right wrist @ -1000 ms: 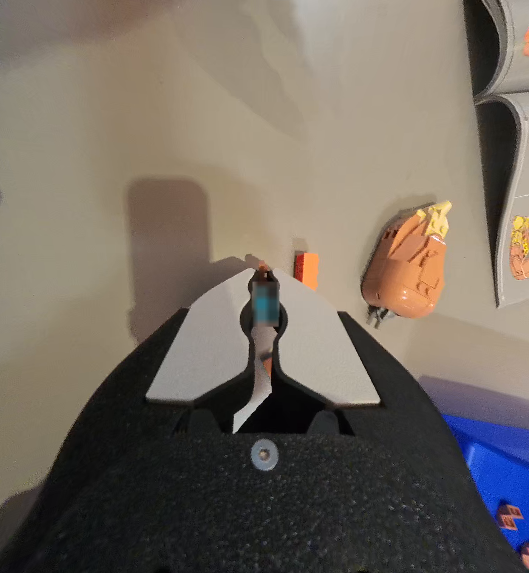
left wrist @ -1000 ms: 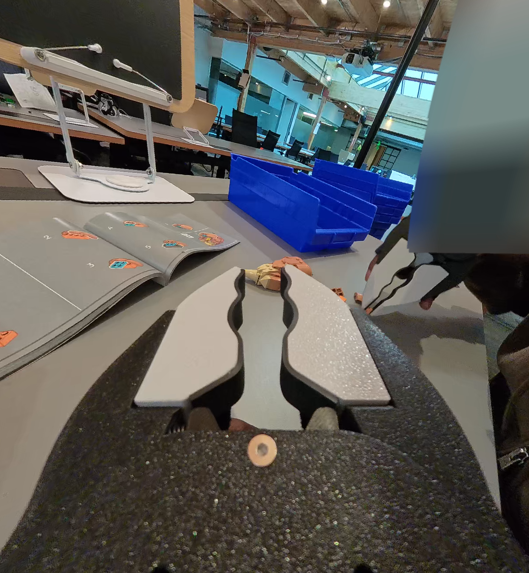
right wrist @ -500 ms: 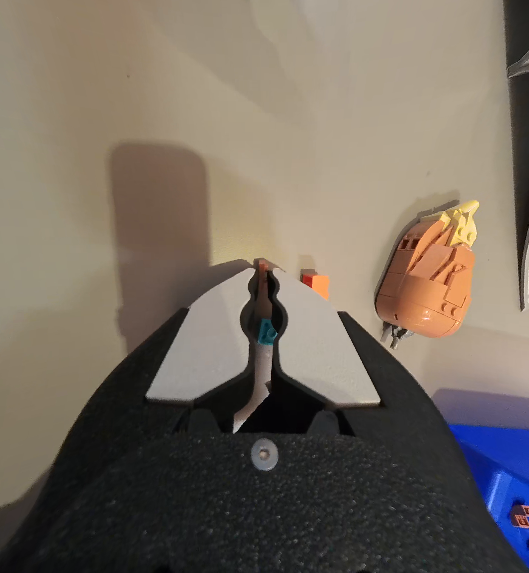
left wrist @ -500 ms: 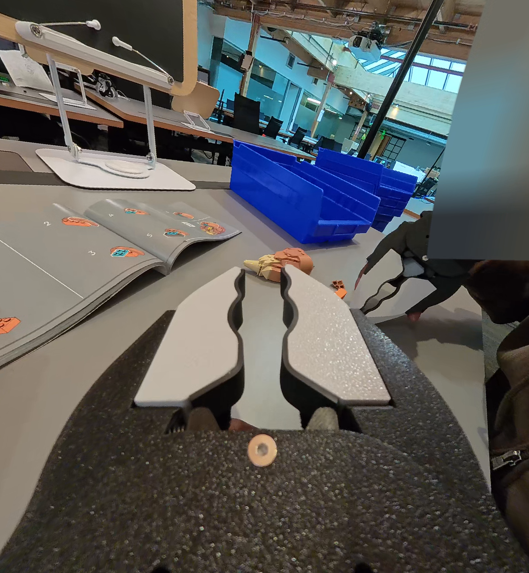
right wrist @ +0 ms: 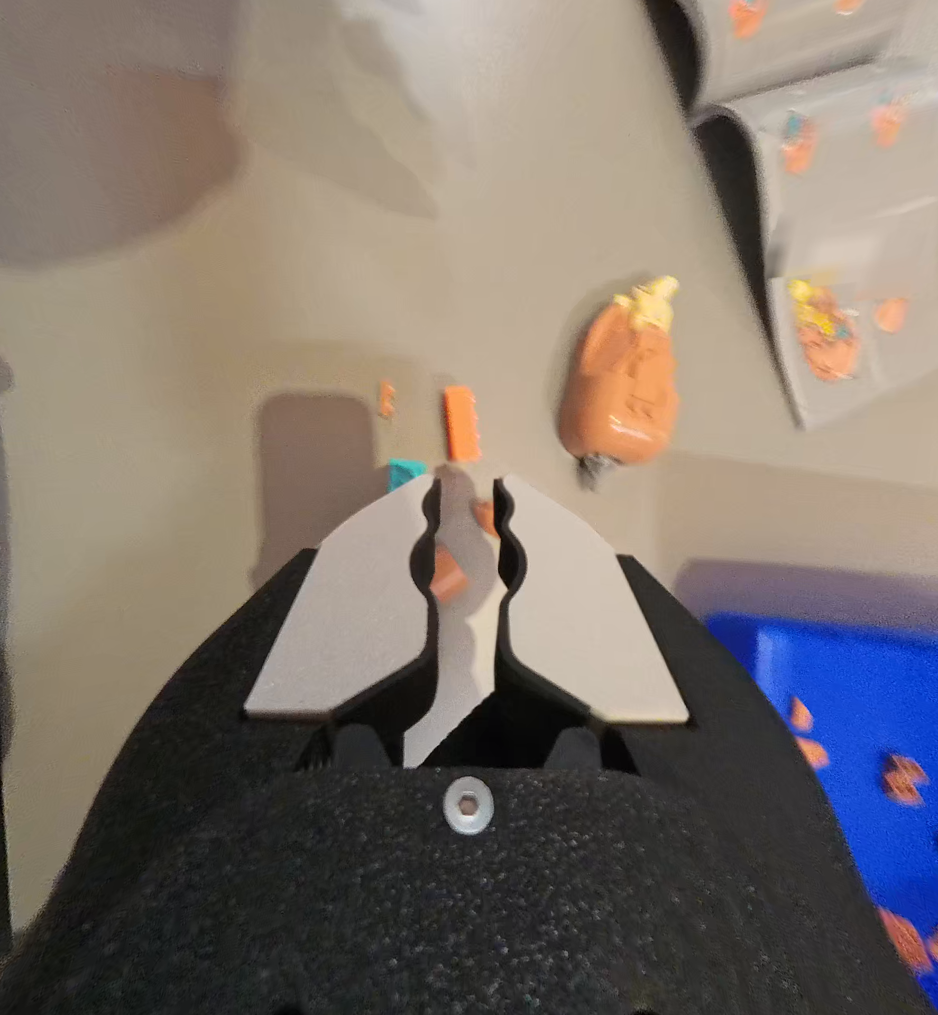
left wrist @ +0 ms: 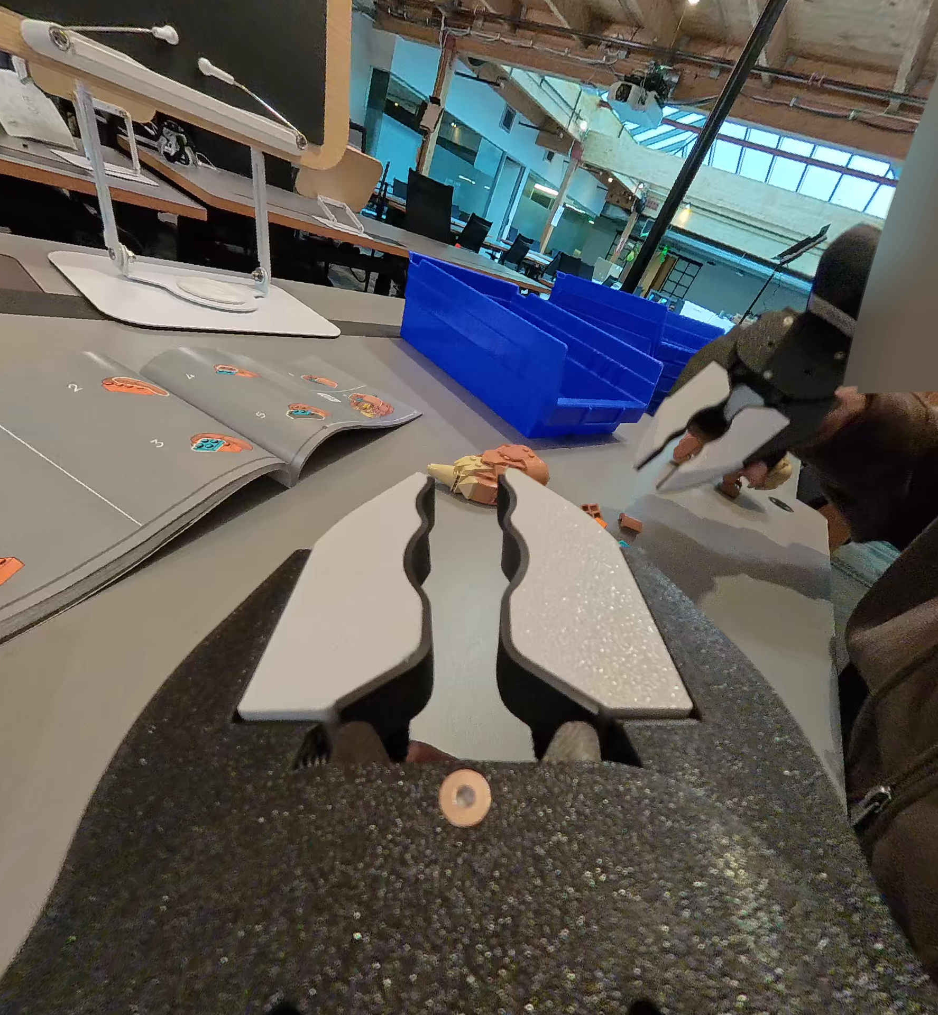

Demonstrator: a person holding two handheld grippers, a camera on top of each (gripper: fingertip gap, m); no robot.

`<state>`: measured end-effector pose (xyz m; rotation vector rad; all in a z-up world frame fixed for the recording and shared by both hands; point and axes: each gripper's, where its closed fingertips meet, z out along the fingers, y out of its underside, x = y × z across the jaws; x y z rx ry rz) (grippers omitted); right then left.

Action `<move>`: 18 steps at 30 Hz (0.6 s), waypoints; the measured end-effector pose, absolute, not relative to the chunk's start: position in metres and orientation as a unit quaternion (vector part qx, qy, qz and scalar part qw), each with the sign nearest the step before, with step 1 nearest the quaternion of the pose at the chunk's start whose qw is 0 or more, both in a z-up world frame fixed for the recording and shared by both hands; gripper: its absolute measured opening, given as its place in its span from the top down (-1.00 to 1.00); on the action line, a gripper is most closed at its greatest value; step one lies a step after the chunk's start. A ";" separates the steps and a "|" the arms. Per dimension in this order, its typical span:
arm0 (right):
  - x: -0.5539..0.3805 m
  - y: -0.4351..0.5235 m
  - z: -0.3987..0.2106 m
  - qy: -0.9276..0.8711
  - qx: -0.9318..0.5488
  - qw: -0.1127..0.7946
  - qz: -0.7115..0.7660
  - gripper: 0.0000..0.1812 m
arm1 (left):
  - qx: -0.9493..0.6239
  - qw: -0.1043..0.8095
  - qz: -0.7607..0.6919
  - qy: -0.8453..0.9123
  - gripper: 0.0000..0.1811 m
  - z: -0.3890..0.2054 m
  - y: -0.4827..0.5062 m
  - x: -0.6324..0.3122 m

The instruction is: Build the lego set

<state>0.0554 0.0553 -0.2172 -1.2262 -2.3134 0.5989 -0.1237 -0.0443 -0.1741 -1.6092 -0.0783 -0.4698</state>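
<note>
A part-built brown-orange lego model [left wrist: 502, 464] with a tan tip lies on the grey table [left wrist: 126, 686], just beyond my left gripper [left wrist: 465, 483], which is open and empty. The model also shows in the right wrist view [right wrist: 618, 384]. My right gripper [right wrist: 467, 483] is open and held above the table; it also shows in the left wrist view [left wrist: 670, 467]. Two small orange pieces [right wrist: 447, 576] show in the gap between its fingers, and the pads do not press on them. A teal piece [right wrist: 403, 472] lies by its left fingertip. An orange brick [right wrist: 461, 423] lies just ahead.
An open instruction booklet [left wrist: 181, 439] lies at the left, also in the right wrist view [right wrist: 851, 219]. Blue bins [left wrist: 511, 357] stand behind; one [right wrist: 868, 769] holds several orange pieces. A white stand [left wrist: 192, 302] is at the back. A person's brown sleeve [left wrist: 906, 604] is at the right. The left gripper's tips are roughly 20 cm from the right gripper's. My right gripper is the nearer one to the orange brick [right wrist: 461, 423]: about 5 cm, against 20 cm.
My right gripper, shut on a small orange and teal piece before, has opened and lifted back. The teal piece now lies on the table. My left gripper has barely moved.
</note>
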 end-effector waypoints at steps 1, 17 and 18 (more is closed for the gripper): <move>0.061 0.071 -0.208 -0.837 -0.449 0.235 0.207 0.80 | -0.712 0.669 -0.210 -0.035 0.76 -0.174 -0.044 -0.124; 0.029 0.386 -0.220 -0.963 -0.240 0.115 -0.051 0.58 | -0.694 0.691 -0.198 -0.049 0.76 -0.168 -0.042 -0.135; 0.029 0.396 -0.228 -0.965 -0.234 0.095 -0.068 0.59 | -0.692 0.693 -0.197 -0.051 0.76 -0.167 -0.042 -0.135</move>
